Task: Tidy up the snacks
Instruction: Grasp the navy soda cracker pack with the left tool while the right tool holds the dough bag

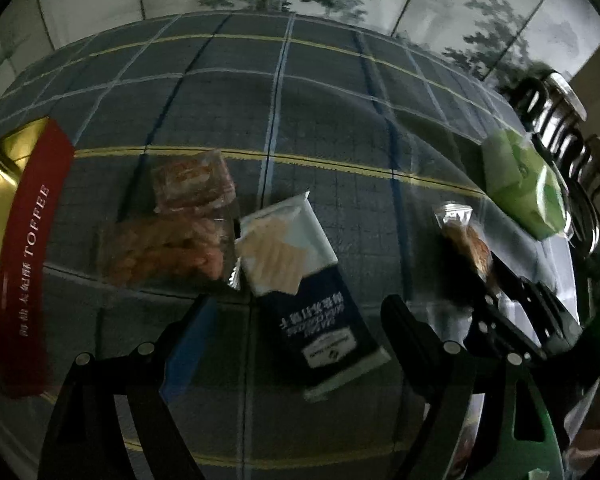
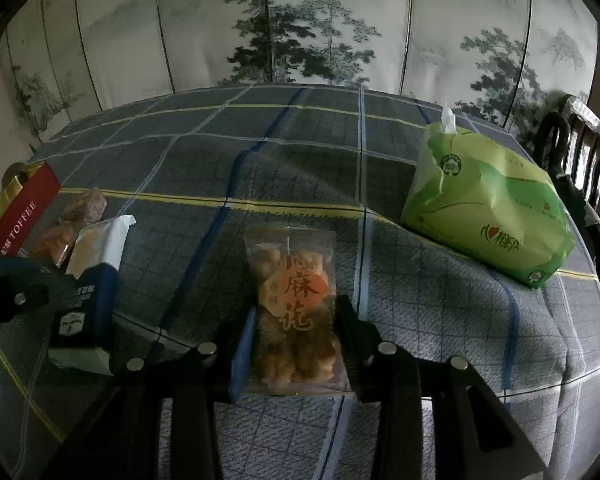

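Observation:
My left gripper (image 1: 298, 304) is open and points steeply down, its fingers either side of a dark blue cracker packet (image 1: 320, 320) with a torn-open white end that lies on the plaid tablecloth. That packet (image 2: 88, 292) lies at the left in the right wrist view. My right gripper (image 2: 296, 318) is shut on a clear bag of fried dough twists (image 2: 292, 264) with orange lettering, both pads pressing its sides. In the left wrist view the right gripper (image 1: 496, 292) holds this bag (image 1: 464, 236) at the right. A red toffee box (image 1: 24, 240) with a gold inside stands open at the far left.
Two clear packets of orange-brown snacks (image 1: 168, 248) (image 1: 192, 180) lie between the toffee box and the cracker packet. A green tissue pack (image 2: 488, 208) sits at the table's right side. A dark wooden chair (image 2: 580, 148) stands past the right edge. A painted folding screen (image 2: 300, 20) lines the back.

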Available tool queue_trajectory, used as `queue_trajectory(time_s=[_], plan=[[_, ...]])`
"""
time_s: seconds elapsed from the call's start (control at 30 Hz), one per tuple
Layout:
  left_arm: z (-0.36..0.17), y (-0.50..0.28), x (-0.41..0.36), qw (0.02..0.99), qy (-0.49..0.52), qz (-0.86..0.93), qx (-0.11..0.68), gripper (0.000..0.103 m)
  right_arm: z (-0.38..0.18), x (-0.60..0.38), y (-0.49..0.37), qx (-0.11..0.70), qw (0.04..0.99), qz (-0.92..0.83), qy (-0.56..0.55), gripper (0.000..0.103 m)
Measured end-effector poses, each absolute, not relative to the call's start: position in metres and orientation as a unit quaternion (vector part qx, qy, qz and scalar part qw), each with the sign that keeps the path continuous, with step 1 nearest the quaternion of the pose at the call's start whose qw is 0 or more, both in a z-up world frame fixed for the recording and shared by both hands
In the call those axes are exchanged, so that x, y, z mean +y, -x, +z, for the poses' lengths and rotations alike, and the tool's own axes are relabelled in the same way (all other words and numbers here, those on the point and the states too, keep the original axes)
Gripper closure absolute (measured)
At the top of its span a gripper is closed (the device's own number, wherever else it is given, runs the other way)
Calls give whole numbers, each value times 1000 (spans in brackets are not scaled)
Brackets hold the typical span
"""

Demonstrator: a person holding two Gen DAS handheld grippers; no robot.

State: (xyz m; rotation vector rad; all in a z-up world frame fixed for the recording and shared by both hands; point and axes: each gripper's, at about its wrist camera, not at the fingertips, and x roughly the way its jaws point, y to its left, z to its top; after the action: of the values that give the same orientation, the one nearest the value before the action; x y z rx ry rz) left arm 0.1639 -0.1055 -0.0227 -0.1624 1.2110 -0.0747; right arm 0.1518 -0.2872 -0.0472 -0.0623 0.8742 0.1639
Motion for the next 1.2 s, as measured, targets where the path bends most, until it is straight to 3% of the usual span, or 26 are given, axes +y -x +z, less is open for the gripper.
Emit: queue_trajectory(time_s=[0.3,0.5,0.57,0.73,1.2], plan=[[-37,-172,-128,815,51,-24,577,22,-47,-288,-152,423,902,80,28,64],[-45,-165,-130,811,0,-27,584,33,-47,-287,-152,423,902,80,29,64],[-43,-162,-129,814,-9,-37,580,44,-47,-287,-152,423,902,80,29,64],[-42,-158,-123,816,-24,-49,576,49,-47,-288,-152,423,902,80,29,64],[-35,-123,-116,801,-42,-119,586,51,-48,-280,-153,424,902,77,39,62]])
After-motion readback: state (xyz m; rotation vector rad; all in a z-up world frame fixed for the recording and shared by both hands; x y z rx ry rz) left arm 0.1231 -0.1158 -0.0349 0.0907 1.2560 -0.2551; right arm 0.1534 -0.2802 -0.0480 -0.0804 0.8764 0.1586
